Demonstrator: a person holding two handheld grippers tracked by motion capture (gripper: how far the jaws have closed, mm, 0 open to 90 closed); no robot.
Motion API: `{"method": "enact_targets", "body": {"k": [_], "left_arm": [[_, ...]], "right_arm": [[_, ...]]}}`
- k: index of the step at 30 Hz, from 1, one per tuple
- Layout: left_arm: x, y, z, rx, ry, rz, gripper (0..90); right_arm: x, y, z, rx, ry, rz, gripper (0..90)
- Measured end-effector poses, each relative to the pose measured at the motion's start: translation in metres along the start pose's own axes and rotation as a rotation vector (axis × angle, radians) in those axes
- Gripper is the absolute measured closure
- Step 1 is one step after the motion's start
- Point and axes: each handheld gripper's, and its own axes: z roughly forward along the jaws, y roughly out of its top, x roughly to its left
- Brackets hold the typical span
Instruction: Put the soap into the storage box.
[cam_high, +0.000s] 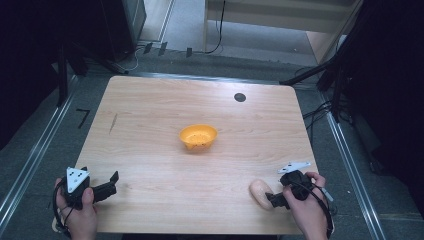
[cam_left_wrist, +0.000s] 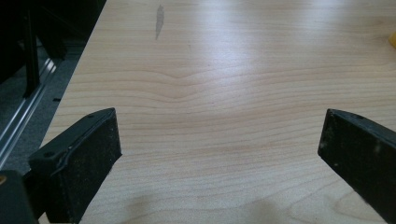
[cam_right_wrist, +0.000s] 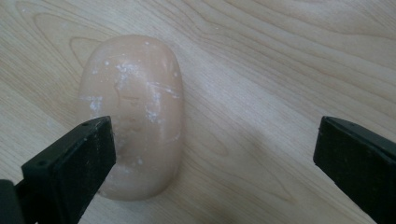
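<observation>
The left hand-held gripper rests at the near left corner of the surface, well to the left of and nearer the person than the bowl. Its jaws stand wide apart with only bare wood between them, as the left gripper view confirms. Judged from this posture, it is parked out of the working area so that it does not obstruct the other hand.

The bowl, orange and upright, sits near the centre of the surface, well apart from both grippers. It is the likely receptacle for the item in hand, placed within reach of either side.

The bun, a pale oval lump, lies flat on the surface to the right of and nearer the person than the bowl, close to the front edge. In the right gripper view the bun shows white specks on its top.

The right hand-held gripper is just beside the bun, jaws fully spread and gripping nothing. In the right gripper view, one jaw overlaps the bun's near end while the other stands well off over bare wood. The gripper is therefore off-centre; a shift toward the bun appears necessary before closing.
</observation>
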Motion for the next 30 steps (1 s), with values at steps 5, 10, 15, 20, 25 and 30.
{"method": "enact_targets", "body": {"k": [5, 10, 15, 20, 25, 30], "left_arm": [[0.000, 0.000, 0.000, 0.002, -0.003, 0.001, 0.0], [0.000, 0.000, 0.000, 0.004, -0.002, 0.003, 0.0], [0.001, 0.000, 0.000, 0.006, 0.000, 0.001, 0.0], [0.001, 0.000, 0.001, 0.005, -0.003, 0.000, 0.0], [0.001, 0.000, 0.000, 0.008, -0.002, 0.001, 0.0], [0.001, 0.000, 0.001, 0.009, -0.001, 0.001, 0.0]], "right_arm": [[0.005, 0.002, 0.003, 0.005, 0.015, 0.002, 0.0], [0.010, 0.004, 0.005, 0.000, 0.030, 0.000, 0.0], [0.014, 0.006, 0.005, -0.007, 0.038, 0.003, 0.0], [0.017, 0.006, 0.008, -0.007, 0.050, 0.002, 0.0], [0.020, 0.005, 0.012, -0.005, 0.054, 0.014, 0.0], [0.023, 0.006, 0.017, 0.005, 0.060, 0.020, 0.7]]}}
